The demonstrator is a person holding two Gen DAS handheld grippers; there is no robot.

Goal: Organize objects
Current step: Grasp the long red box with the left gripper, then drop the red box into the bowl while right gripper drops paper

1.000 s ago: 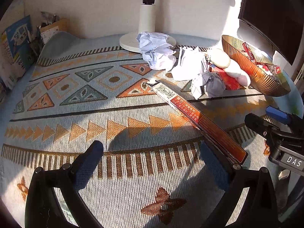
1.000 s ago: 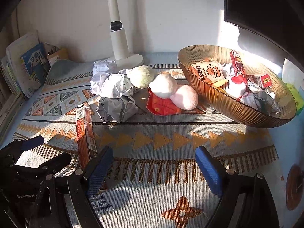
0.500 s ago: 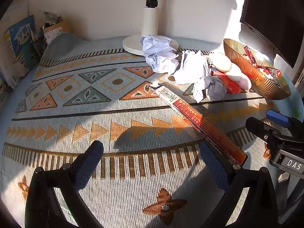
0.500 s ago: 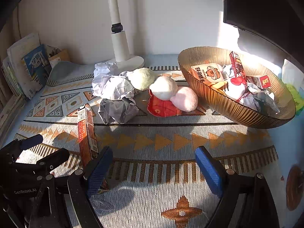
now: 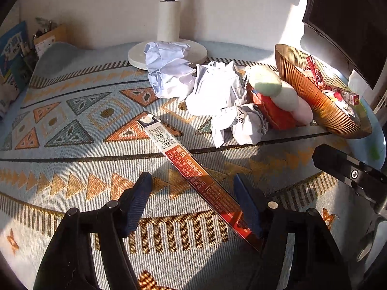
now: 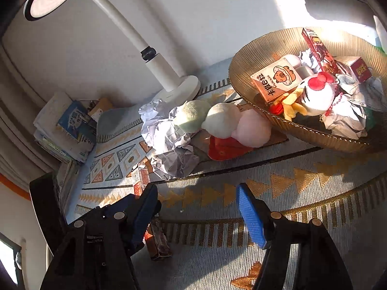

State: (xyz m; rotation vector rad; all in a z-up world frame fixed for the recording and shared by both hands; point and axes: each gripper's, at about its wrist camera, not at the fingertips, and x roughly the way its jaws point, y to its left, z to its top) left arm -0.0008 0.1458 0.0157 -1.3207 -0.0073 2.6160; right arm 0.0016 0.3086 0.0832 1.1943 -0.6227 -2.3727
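A long flat red box lies diagonally on the patterned mat. My left gripper is open and straddles its near half, the right pad touching the box's edge. In the right wrist view the box's near end shows behind my open, empty right gripper. Crumpled papers and a plush dango skewer on a red pouch lie beside a gold ribbed bowl holding a snack box, a plush toy and wrappers.
A white lamp base stands at the back against the wall. Books and a pen box are stacked at the far left. A dark monitor hangs over the right side. The patterned mat covers the table.
My left gripper has moved forward and right over the red box and narrowed its opening. My right gripper has tilted upward and rolled, showing the lamp head, its opening narrower.
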